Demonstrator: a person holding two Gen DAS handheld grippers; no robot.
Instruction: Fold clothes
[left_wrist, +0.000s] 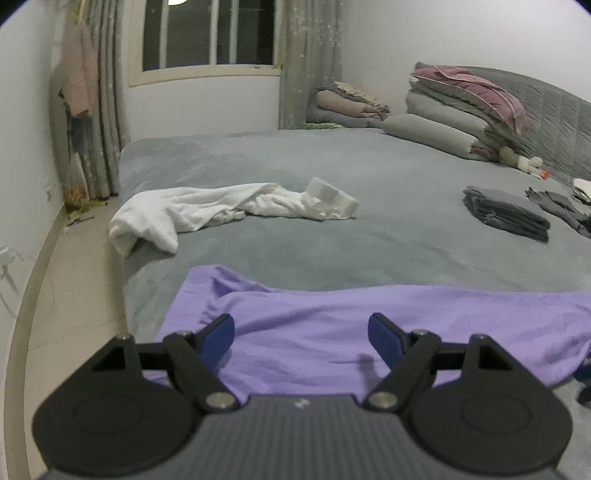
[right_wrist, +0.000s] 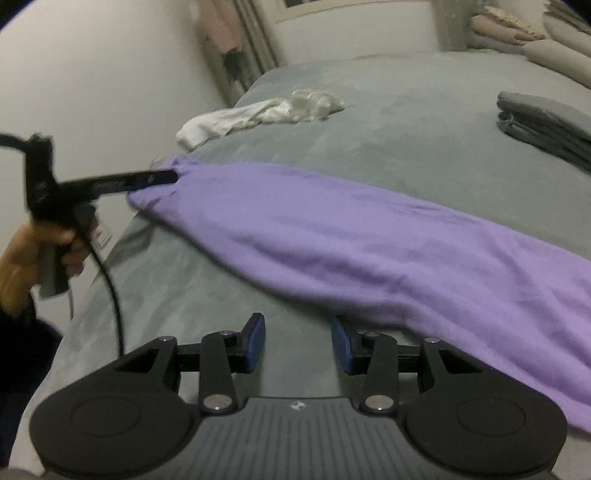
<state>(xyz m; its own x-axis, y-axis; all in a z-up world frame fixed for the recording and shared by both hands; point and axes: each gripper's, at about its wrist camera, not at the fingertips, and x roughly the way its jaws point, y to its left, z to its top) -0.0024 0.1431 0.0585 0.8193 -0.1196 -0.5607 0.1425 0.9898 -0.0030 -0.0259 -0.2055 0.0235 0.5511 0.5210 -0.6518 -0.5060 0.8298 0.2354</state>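
Grey bed (left_wrist: 369, 206) carries the purple garment (right_wrist: 369, 240) spread along its near edge, both grippers' fingers (right_wrist: 255, 341) apart, so smoothing seems underway; next needs an edge grasp.

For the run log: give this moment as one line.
purple soft-fabric garment spread on grey bed | left gripper jaws open over it | right gripper jaws open at its near edge

Grey bed (left_wrist: 369, 240) with purple garment (left_wrist: 332, 325), crumpled white garment (left_wrist: 207, 210), folded grey stack (left_wrist: 506, 212), piled bedding (left_wrist: 454, 110).
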